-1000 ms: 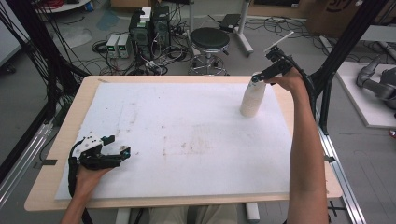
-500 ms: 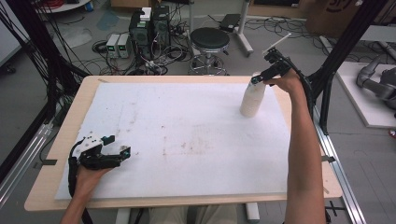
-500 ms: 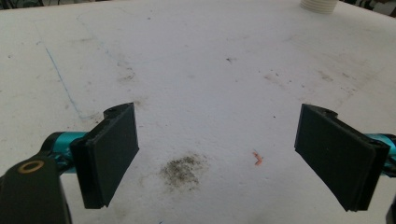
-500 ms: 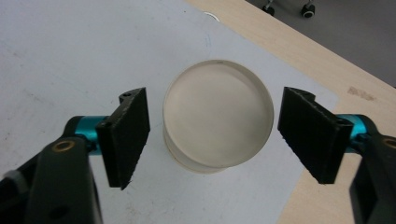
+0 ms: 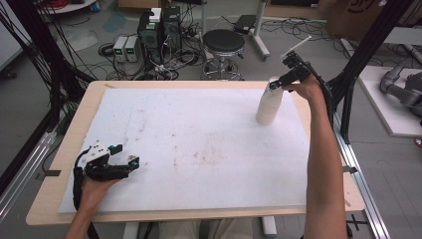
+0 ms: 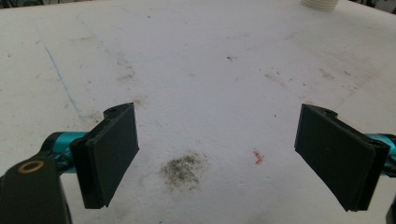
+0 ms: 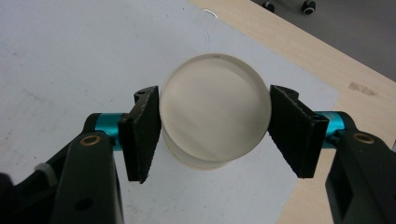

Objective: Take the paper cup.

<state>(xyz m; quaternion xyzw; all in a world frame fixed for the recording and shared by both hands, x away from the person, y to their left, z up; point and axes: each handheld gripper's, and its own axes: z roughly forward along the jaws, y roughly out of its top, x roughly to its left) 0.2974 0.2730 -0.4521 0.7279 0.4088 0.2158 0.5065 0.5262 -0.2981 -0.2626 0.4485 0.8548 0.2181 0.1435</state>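
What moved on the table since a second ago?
Nothing visibly moved. The right gripper stays clamped on the top of the white bottle, which stands upright at the far right of the table. The left gripper still rests open near the front left corner.

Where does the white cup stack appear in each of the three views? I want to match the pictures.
High view: the white cup stack stands upright at the table's far right, with the right gripper at its top.
Left gripper view: its base shows at the top edge, right of centre.
Right gripper view: its round top sits in the centre, between the jaws.
Shared landmark: the white mat.
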